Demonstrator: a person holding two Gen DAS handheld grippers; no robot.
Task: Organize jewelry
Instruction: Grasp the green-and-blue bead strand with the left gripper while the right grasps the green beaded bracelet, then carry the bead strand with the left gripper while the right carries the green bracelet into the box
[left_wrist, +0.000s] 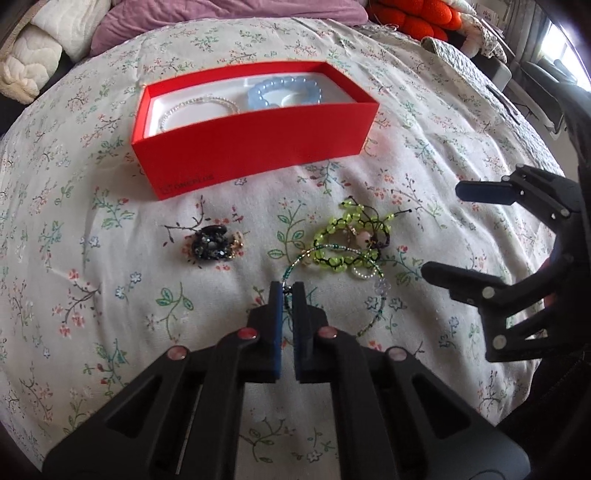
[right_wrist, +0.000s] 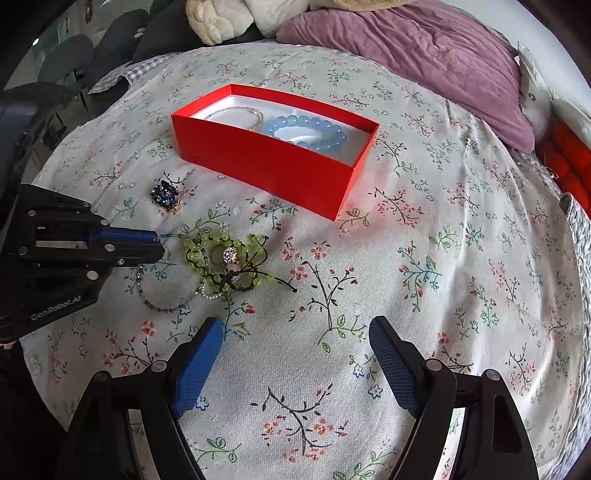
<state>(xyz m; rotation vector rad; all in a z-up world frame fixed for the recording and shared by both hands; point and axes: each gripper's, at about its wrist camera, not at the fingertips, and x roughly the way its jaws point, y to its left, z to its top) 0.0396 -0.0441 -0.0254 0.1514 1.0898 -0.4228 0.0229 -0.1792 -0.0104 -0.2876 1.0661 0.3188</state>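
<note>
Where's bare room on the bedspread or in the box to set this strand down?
Bare bedspread lies right of the red box and ahead of the open right gripper. In the box only a near-right strip is free beside the blue bracelet. It is crowded around the green bracelet tangle by the left gripper.

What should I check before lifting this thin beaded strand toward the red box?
1. Left gripper shut on the thin beaded strand: ok.
2. Strand free of the green bead bracelet: not ok, they overlap.
3. Red box open, with room beside the blue bead bracelet and pearl strand: ok.
4. Right gripper open, holding nothing: ok.
5. Dark brooch clear of the strand: ok.
6. Grip firm enough to lift: cannot tell.
</note>
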